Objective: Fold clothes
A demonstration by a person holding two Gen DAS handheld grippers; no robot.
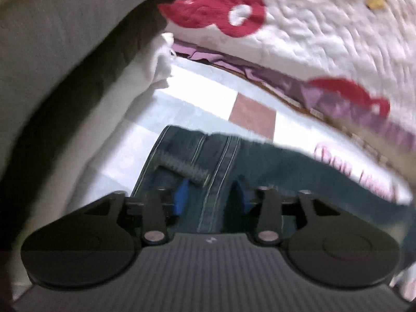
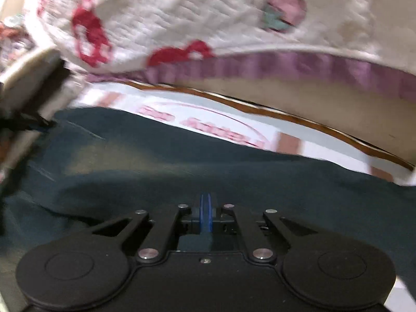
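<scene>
Dark jeans (image 1: 223, 156) lie spread on a white printed mat (image 1: 197, 96).

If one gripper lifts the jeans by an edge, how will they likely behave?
The jeans would probably drape and sag, since the denim already lies in soft wrinkles. The thick stitched seams suggest they are fairly heavy for cloth. The woven surface likely grips the fingers well, though blur limits certainty.

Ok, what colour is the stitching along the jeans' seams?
Light, whitish stitching on the dark blue jeans, clearest in the left wrist view.

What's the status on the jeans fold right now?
Left gripper open over jeans seam. Right gripper shut, above denim. Quilt beyond, nothing blocking.
</scene>
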